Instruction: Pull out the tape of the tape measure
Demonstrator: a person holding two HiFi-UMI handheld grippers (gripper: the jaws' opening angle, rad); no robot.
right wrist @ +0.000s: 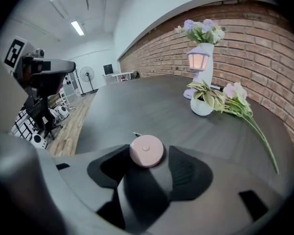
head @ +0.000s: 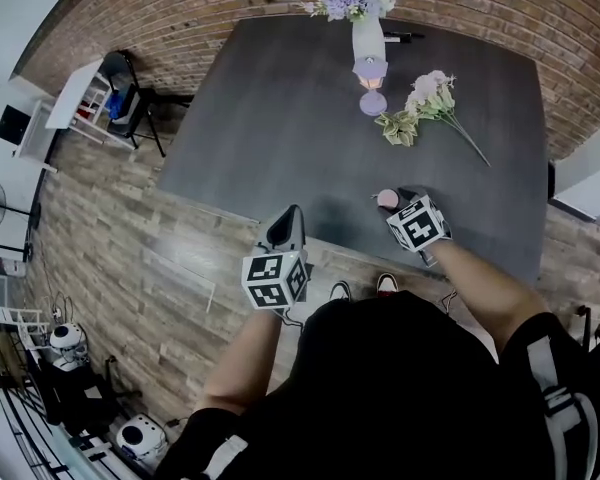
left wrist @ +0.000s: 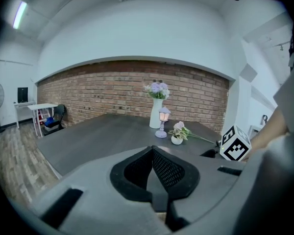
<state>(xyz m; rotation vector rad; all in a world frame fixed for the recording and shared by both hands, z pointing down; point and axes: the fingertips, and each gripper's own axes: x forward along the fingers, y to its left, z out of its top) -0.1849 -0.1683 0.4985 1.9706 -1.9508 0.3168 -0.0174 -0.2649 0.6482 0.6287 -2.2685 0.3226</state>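
Note:
A small round pink tape measure (head: 387, 199) lies flat on the dark grey table (head: 280, 118), near its front edge. In the right gripper view the tape measure (right wrist: 146, 151) sits between the tips of my right gripper (right wrist: 148, 156). Its left pad is close against the case and a thin gap shows at the right pad; no tape is drawn out. From the head view my right gripper (head: 396, 197) points at it from the front. My left gripper (head: 289, 214) hovers at the table's front edge, jaws shut and empty (left wrist: 152, 152).
At the table's far side stand a white vase of purple flowers (head: 368, 38) and a small lilac lamp (head: 373, 98). A loose flower sprig (head: 430, 103) lies to their right. A black chair and a white desk (head: 120, 93) stand on the wooden floor at left.

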